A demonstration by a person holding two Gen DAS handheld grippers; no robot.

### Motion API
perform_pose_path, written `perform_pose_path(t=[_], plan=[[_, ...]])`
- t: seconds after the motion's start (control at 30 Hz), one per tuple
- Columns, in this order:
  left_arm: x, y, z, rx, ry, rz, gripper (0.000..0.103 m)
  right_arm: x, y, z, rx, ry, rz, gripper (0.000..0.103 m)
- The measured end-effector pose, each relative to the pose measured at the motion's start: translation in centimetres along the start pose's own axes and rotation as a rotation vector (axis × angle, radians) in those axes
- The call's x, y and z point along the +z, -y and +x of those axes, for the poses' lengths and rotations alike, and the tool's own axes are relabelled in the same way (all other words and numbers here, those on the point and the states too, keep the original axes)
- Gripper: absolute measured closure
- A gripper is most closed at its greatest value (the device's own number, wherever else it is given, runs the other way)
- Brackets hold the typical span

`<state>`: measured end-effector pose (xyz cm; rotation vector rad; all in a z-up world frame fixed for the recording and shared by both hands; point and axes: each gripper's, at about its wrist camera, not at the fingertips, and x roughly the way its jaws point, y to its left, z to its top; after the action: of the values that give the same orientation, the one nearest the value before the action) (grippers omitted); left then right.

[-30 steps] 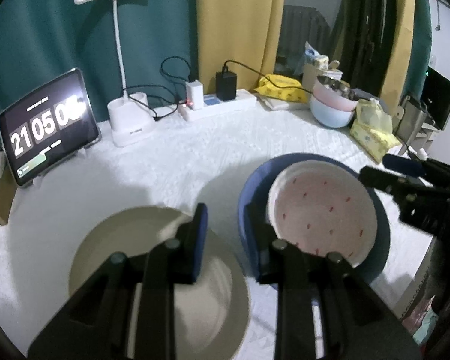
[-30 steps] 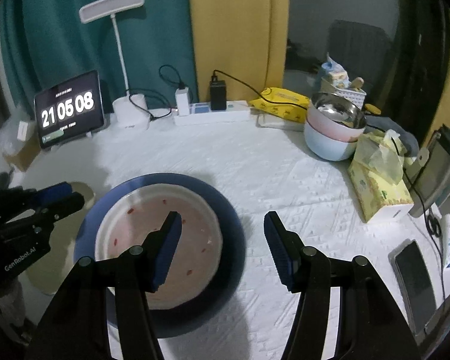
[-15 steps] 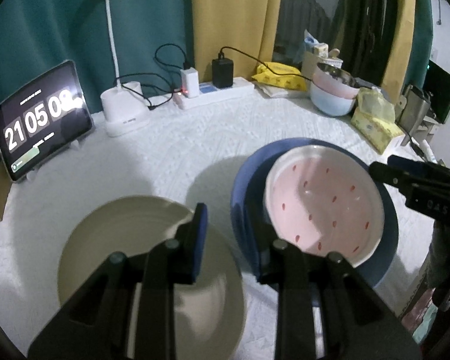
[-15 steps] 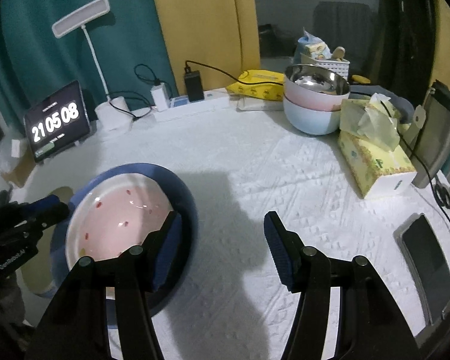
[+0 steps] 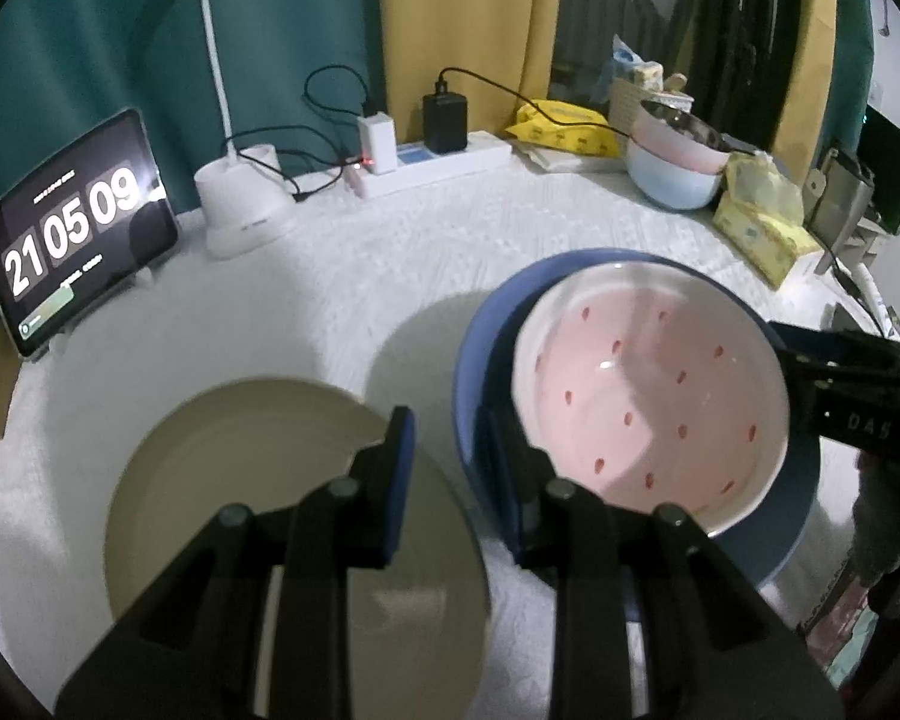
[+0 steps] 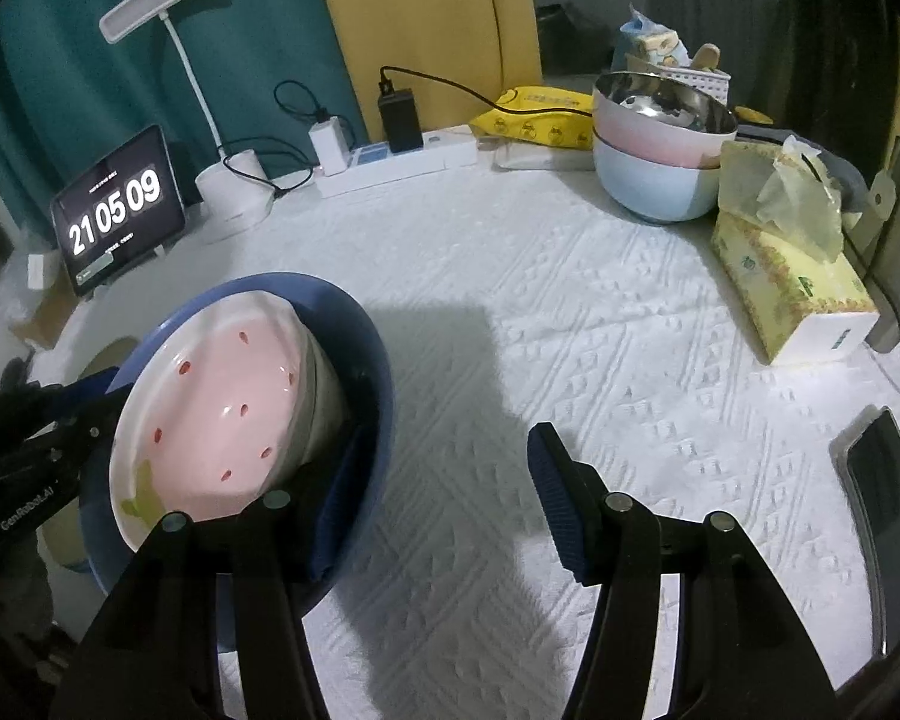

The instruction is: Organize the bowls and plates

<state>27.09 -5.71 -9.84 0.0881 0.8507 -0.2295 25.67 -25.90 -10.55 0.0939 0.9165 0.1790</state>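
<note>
Above the white tablecloth [image 6: 570,324] our left gripper [image 5: 450,450] pinches the blue plate's [image 5: 480,330] rim, lifting it with the pink dotted bowl [image 5: 648,396] aboard, beside the beige plate [image 5: 258,480]; our right gripper [image 6: 438,480] straddles the opposite rim unclamped, ready to steady it

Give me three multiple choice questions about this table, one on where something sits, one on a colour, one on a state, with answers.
1. The pink bowl sits: A on the blue plate; B on bare tablecloth; C inside a steel bowl.
2. The second plate is: A green; B beige; C red.
3. The right claw is: A shut on the bowl; B shut on a box; C open.
Answers: A, blue rim rings it; B, its surface shows beige; C, its fingers stand wide apart.
</note>
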Motion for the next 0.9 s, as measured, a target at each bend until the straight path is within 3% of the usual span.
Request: perform_pose_path(t=[0.3, 0.47, 0.57, 0.67, 0.77, 0.9], plan=[[-0.2, -0.1, 0.1, 0.011, 0.006, -0.021, 0.076, -0.1, -0.1, 0.0, -0.024, 0.02, 0.034, 0.043], [0.2, -0.3, 0.4, 0.003, -0.044, -0.051, 0.078, -0.2, 0.7, 0.5, 0.041, -0.011, 0.107, 0.044], [0.2, 0.2, 0.2, 0.01, -0.058, -0.034, 0.081, -0.1, 0.9, 0.7, 0.098, -0.024, 0.136, 0.059], [0.0, 0.5, 0.0, -0.025, -0.062, -0.033, 0.092, 0.0, 0.2, 0.5, 0.115, -0.012, 0.134, 0.077], [-0.1, 0.5, -0.1, -0.034, -0.051, -0.033, 0.092, 0.0, -0.8, 0.3, 0.115, 0.008, 0.121, 0.092], [-0.3, 0.2, -0.2, -0.061, -0.028, -0.049, 0.092, -0.1, -1.1, 0.2, 0.088, 0.024, 0.13, 0.092]])
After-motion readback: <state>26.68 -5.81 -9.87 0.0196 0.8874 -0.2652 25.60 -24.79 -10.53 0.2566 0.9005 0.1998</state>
